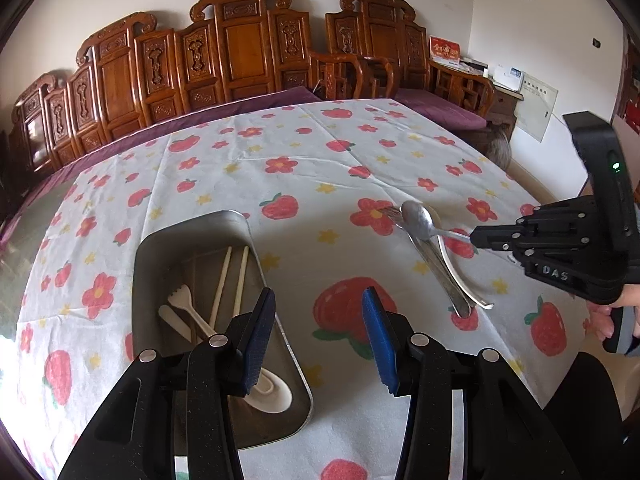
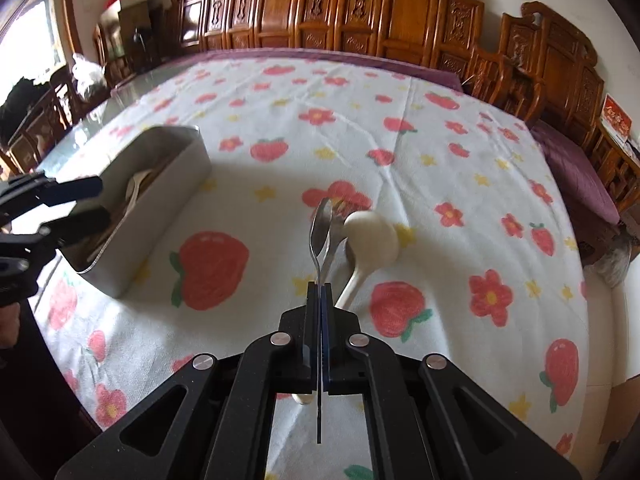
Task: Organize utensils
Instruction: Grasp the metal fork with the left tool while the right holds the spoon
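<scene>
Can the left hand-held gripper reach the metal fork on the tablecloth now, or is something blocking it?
Probably not cleanly. The left hand-held gripper is open and free, but the silver metal fork lies under the silver metal spoon that the right hand-held gripper is gripping.

Soft daylight fills the room. In the right wrist view a window (image 2: 38, 36) at the far left is overexposed to white. Shadows on the tablecloth (image 2: 360, 128) are weak and diffuse. Strong fisheye curving bends the edges, the corners are black, and the focus is slightly soft.
</scene>
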The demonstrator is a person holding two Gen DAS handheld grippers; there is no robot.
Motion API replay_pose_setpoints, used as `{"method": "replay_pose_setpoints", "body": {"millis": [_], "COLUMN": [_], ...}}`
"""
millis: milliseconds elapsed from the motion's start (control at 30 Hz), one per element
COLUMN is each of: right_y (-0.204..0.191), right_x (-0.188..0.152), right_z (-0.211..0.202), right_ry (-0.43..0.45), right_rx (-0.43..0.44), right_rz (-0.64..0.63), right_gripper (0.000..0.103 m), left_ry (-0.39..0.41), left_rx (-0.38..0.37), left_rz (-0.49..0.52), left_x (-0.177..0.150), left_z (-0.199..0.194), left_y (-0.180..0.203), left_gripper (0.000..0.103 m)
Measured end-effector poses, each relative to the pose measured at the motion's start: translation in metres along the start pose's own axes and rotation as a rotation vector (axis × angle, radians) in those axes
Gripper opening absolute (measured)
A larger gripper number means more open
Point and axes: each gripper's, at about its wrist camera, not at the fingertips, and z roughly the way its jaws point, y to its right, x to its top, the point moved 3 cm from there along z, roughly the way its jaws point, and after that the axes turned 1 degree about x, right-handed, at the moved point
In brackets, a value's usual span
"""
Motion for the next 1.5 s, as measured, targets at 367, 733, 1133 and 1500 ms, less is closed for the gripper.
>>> {"method": "replay_pose_setpoints", "body": {"millis": [367,733,1133,1500], "right_y": [0.058,0.087,0.087,0.079], "right_x": [-0.038,-0.058,-0.059,-0.059], "right_z": [-0.023,-0.015,-0.017,-0.018], "right_ry": [0.022,0.013,0.014,0.015], "right_rx": [-0.074,-0.067,-0.051,-0.04], "right_rz": [0.078,0.143,0.155,0.137], "right_gripper": [0.002,0.002,0.002,0.002], "left_ry": [-0.072,-0.173,-0.213,-0.226], "left_rx": [-0.058,-0.121,-0.082,0.034], "left_rz": [-0.031,-0.065,-0.058,0.004], "left_x": [0.01,0.026,0.029,0.024], "left_z": [0.043,0.109,0.143,0.138], "left_y": [0.05,0.089,0.104,0.091], "left_gripper": [0.043,0.035,0.021,0.006]}}
